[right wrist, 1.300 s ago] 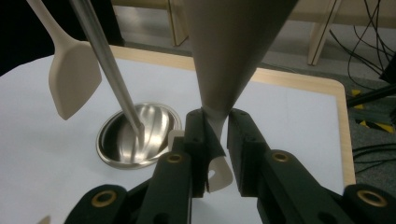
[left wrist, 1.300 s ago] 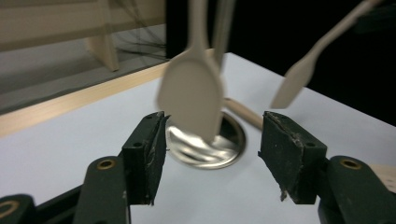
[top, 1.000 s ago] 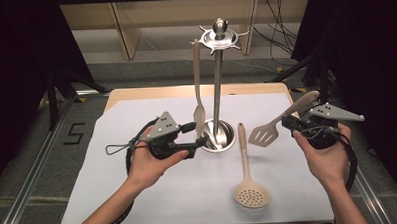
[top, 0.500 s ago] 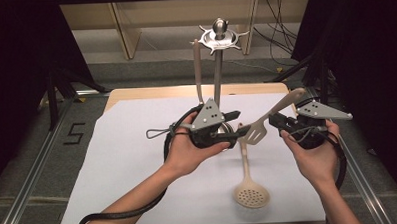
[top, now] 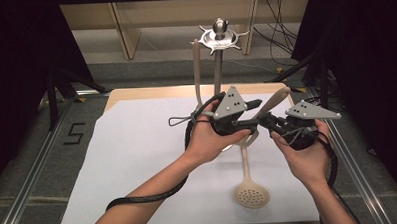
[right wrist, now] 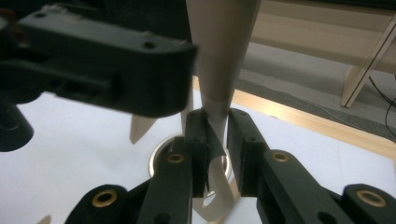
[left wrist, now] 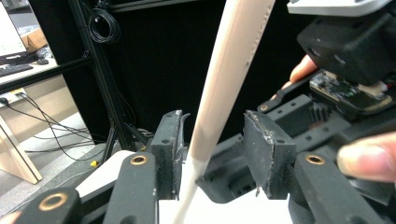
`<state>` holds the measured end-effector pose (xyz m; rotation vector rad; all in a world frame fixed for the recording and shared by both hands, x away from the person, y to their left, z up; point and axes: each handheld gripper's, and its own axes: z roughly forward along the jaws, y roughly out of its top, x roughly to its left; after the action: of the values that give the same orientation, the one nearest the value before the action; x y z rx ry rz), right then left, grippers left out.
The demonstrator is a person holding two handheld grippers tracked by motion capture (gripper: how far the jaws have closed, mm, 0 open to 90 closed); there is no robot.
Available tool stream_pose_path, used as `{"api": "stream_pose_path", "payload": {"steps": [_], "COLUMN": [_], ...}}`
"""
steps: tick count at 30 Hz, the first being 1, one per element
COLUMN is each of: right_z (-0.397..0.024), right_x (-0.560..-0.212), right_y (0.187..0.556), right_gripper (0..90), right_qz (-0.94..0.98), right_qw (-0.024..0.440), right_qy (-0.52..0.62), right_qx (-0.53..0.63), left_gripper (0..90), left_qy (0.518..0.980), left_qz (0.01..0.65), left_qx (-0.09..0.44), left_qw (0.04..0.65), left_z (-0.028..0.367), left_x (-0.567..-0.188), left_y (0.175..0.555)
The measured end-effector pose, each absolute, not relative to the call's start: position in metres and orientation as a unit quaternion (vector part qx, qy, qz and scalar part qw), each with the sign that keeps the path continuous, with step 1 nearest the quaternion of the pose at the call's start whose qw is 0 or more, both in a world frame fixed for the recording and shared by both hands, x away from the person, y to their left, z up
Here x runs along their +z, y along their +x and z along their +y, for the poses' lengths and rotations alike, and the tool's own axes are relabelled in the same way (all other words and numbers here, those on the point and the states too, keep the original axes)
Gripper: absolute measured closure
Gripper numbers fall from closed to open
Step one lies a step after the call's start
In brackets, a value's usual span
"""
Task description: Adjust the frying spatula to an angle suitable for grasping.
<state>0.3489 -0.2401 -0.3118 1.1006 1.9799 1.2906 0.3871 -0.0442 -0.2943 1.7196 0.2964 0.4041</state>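
Handover looked like the step in hand. We took the utensil stand [top: 218, 66] as our landmark. 1 second before, the left tool [top: 254, 122] sat low beside the stand's base, on its left, with jaws wide. It then crossed in front of the stand's post and rose, ending just right of the post, nose to nose with the right tool [top: 269, 124].

The left tool's jaws had just been closing. In the left gripper view the pale handle of the turner [left wrist: 224, 84] stood between them, leaning near 1 pad and clear of the other, so we read that tool [left wrist: 215, 135] as half closed around the handle and not yet gripping it.

The right tool barely moved. In the right gripper view its 2 jaws [right wrist: 215, 135] were pinched narrow on the turner's thin neck [right wrist: 211, 140], just above the blade, so it carried the whole weight. The turner [top: 273, 100] hung in the air in front of the stand and to its right, handle tilted up and away from the post.

We judged that the left tool needed to finish closing before the right tool let go.

1 spoon [top: 197, 67] hung from the stand's top ring. 1 skimmer [top: 249, 190] lay flat on the worktop [top: 138, 169], well in front of the stand, untouched.
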Motion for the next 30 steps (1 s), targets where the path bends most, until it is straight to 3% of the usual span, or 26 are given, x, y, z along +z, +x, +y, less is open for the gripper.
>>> {"api": "stream_pose_path", "payload": {"steps": [12,21,30], "right_z": [-0.227,-0.222,-0.216], "right_x": [-0.313,-0.315,-0.318], "right_y": [0.344,0.343,0.340], "right_gripper": [79.8,79.3,65.0], "right_qz": [0.742,0.742,0.747], "right_qw": [0.261,0.245,0.218], "right_qy": [0.386,0.360,0.305], "right_qx": [0.482,0.509,0.548], "left_gripper": [70.0,72.5,72.8], "left_qy": [0.740,0.738,0.741], "left_qz": [0.130,0.123,0.134], "left_qx": [0.180,0.173,0.162], "left_qw": [0.635,0.641,0.638], "left_z": [-0.040,-0.019,0.018], "left_x": [-0.294,-0.290,-0.291], "left_y": [0.387,0.387,0.389]}}
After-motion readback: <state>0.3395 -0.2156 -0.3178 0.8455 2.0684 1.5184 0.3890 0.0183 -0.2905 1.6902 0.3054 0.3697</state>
